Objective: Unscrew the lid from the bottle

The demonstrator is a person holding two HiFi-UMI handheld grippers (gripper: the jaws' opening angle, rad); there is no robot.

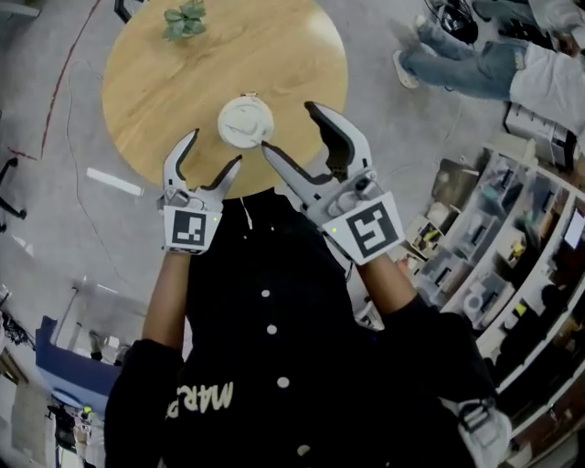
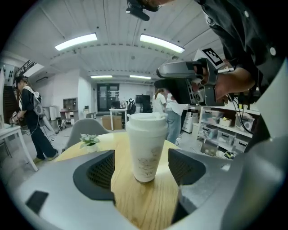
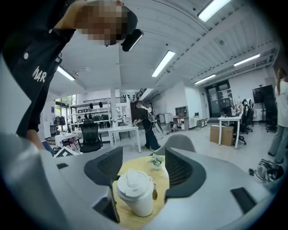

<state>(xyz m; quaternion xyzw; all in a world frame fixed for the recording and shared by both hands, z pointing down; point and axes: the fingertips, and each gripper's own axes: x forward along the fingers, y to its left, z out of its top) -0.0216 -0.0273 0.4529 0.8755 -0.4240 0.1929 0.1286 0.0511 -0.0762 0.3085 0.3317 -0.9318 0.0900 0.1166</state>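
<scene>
A white bottle (image 1: 245, 122) with a white lid stands upright near the front edge of the round wooden table (image 1: 183, 73). My left gripper (image 1: 213, 151) is open just in front of it and to its left. In the left gripper view the bottle (image 2: 145, 148) rises ahead between the two pads with a gap on each side. My right gripper (image 1: 289, 126) is open at the bottle's right, a little higher. In the right gripper view the lid (image 3: 133, 183) lies low between the jaws, untouched. The right gripper (image 2: 180, 74) also shows above the bottle in the left gripper view.
A small potted plant (image 1: 186, 20) sits at the table's far edge. Shelves with storage bins (image 1: 512, 274) line the right side. A person's legs (image 1: 457, 55) are at the upper right. A grey chair (image 3: 180, 143) stands behind the table, and another person (image 2: 29, 121) walks at the left.
</scene>
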